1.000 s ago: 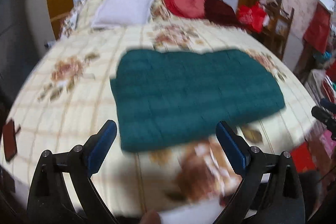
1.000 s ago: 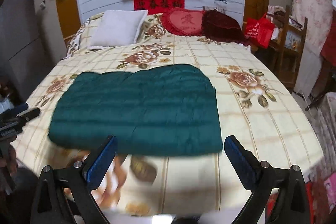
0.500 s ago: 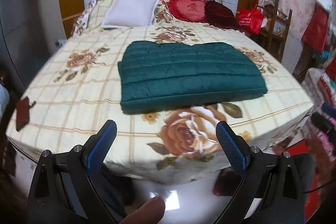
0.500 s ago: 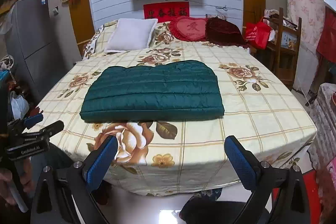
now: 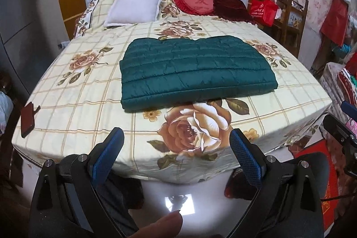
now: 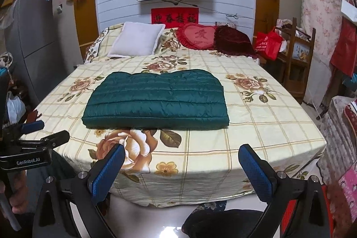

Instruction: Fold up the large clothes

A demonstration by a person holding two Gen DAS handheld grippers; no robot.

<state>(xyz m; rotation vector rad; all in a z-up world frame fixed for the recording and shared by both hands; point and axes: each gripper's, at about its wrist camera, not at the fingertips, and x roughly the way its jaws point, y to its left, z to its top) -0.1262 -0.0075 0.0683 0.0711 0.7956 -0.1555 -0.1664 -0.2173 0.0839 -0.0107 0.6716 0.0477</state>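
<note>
A dark green quilted jacket (image 5: 194, 70) lies folded into a flat rectangle in the middle of the bed (image 5: 89, 104); it also shows in the right wrist view (image 6: 156, 99). My left gripper (image 5: 176, 151) is open and empty, held off the foot of the bed, well short of the jacket. My right gripper (image 6: 181, 167) is open and empty too, also back from the bed's foot edge. The left gripper (image 6: 33, 137) shows at the left of the right wrist view.
A white pillow (image 6: 137, 41), a red heart cushion (image 6: 197, 36) and a dark red cushion (image 6: 234, 41) lie at the head of the bed. A dark phone (image 5: 28, 119) lies near the bed's left edge. A wooden shelf (image 6: 296, 55) stands right.
Both grippers have pulled back and up from the bed. The jacket now sits farther off and the bed's foot edge and floor have come into view.
</note>
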